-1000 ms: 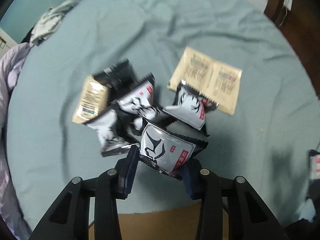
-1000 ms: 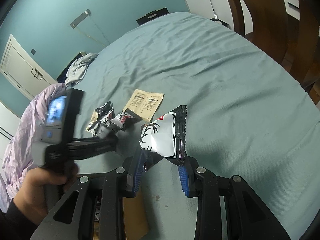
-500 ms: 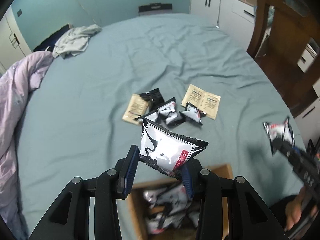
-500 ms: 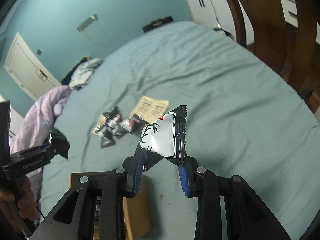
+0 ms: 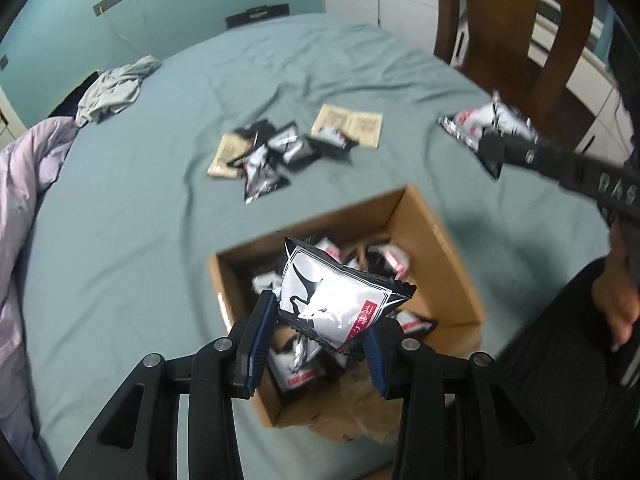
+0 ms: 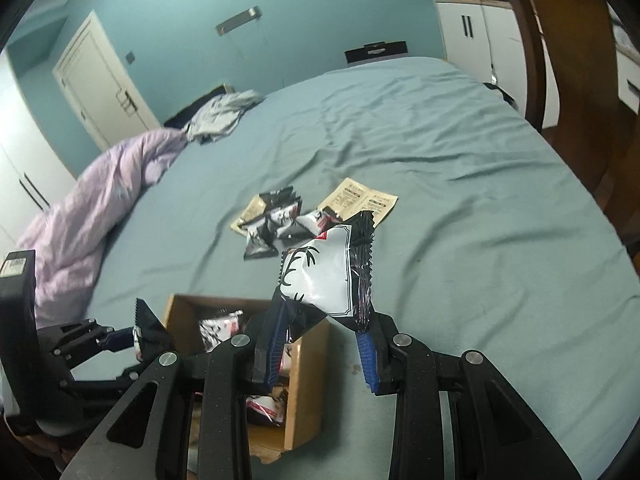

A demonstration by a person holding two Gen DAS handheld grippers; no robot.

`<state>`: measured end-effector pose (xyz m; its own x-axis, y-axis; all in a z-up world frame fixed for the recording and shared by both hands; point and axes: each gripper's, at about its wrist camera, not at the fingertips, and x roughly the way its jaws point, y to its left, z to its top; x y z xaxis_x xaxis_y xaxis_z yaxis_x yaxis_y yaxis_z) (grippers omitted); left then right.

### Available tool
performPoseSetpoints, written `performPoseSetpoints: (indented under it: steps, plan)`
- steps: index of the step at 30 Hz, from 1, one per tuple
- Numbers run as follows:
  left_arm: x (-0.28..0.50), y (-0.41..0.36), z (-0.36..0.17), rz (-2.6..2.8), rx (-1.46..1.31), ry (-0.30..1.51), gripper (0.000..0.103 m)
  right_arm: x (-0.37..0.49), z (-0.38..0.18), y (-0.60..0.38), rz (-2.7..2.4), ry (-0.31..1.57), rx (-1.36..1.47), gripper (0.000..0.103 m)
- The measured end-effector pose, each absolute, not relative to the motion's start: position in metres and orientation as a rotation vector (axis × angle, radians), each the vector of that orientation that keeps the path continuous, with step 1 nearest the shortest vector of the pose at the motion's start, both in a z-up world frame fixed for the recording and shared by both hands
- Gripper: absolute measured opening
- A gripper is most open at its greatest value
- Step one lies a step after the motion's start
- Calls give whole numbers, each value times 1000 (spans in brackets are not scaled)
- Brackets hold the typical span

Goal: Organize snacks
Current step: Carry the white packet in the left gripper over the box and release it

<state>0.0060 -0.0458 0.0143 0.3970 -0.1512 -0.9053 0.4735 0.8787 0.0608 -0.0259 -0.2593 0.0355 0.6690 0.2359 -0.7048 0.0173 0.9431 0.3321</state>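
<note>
My left gripper (image 5: pixel 320 332) is shut on a black-and-white snack packet (image 5: pixel 332 292) and hangs above an open cardboard box (image 5: pixel 436 240) that holds several similar packets. My right gripper (image 6: pixel 320 336) is shut on another black-and-white packet (image 6: pixel 324 272), just right of the box (image 6: pixel 308 360). In the left wrist view that right gripper (image 5: pixel 488 144) and its packet (image 5: pixel 476 124) show at the upper right. A pile of loose snack packets (image 5: pixel 276 156) (image 6: pixel 276 220) lies on the teal bed beyond the box, with beige sachets (image 5: pixel 348 124) beside it.
A lilac duvet (image 6: pixel 88 208) is bunched along the bed's left side, with grey clothes (image 5: pixel 116 92) at the far corner. A wooden chair (image 5: pixel 512 20) and white cabinets stand to the right. A person's hand (image 5: pixel 616 300) shows at the right edge.
My left gripper has lifted its packet away from the pile and drawn back over the box. The right gripper has risen a little and rolled, still holding its packet.
</note>
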Motion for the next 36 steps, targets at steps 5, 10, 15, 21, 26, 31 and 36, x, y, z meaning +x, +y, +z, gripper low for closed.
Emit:
performPoseSetpoints:
  steps: [5,10,15,21,26,31,36]
  plan:
    - [8,-48,-1,-404,330,1133,40,-13,35,-250,147,855,291,30]
    - [13,-49,-21,-375,324,1196,40,-9,34,-244,156,869,274,30]
    - [12,-50,-35,-352,349,1220,41,-9,33,-237,171,875,253,30]
    - [12,-50,-45,-316,398,1229,42,-8,32,-225,182,892,199,30]
    - [13,-48,-48,-318,396,1246,46,-8,31,-218,185,902,172,30]
    - [7,-52,-34,-340,402,1218,71,-8,33,-214,183,914,167,30]
    - [4,-51,-4,-337,404,1097,85,-16,34,-214,181,899,218,30]
